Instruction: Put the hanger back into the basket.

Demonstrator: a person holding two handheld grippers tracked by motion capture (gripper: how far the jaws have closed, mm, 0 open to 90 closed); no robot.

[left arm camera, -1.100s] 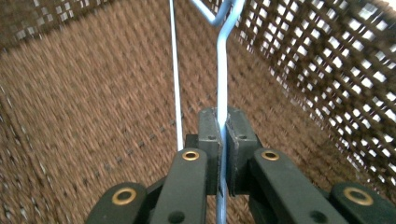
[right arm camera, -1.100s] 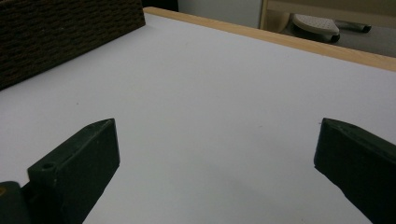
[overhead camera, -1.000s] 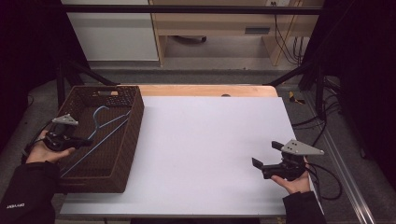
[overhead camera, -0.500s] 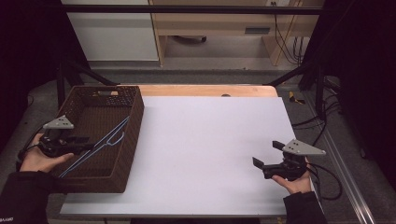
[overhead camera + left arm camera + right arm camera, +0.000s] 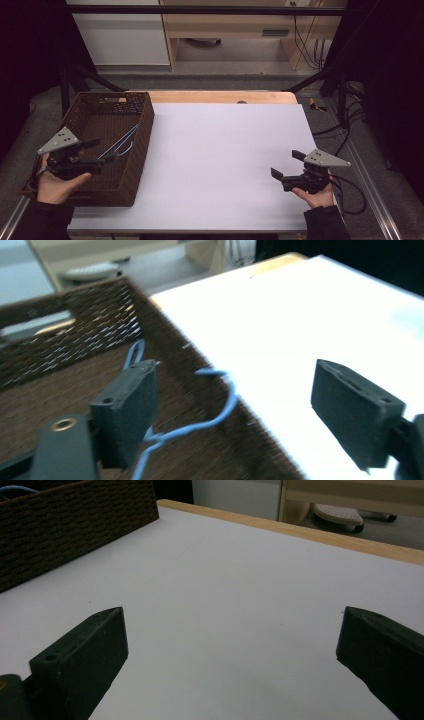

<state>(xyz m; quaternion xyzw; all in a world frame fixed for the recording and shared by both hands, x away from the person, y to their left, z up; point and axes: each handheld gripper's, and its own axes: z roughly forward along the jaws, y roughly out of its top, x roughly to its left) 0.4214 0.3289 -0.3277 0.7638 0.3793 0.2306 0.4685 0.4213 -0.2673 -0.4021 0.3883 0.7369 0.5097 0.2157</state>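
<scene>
A brown wicker basket (image 5: 131, 165) stands at the table's left, and a blue wire hanger (image 5: 122, 142) lies in it, leaning toward its right wall. My left gripper (image 5: 100, 151) hovers over the basket's near left part, open, with its jaws pointing right. In the left gripper view the left gripper (image 5: 235, 377) is wide apart. The hanger (image 5: 215, 412) runs from beside the left jaw up to the basket rim (image 5: 165, 335). My right gripper (image 5: 287, 164) is held open above the white table (image 5: 220, 150) at the near right. In the right gripper view the right gripper (image 5: 232, 615) has nothing in it.
A wooden strip (image 5: 220, 96) borders the table's far edge. Black frame bars and cables (image 5: 345, 135) stand at the right side, with cabinets on the floor behind. The basket wall (image 5: 75, 520) is far off at the upper left in the right gripper view.
The hanger has shifted inside the basket and now leans toward the right wall. My left gripper has moved slightly right over the basket. The right gripper has stayed put.
</scene>
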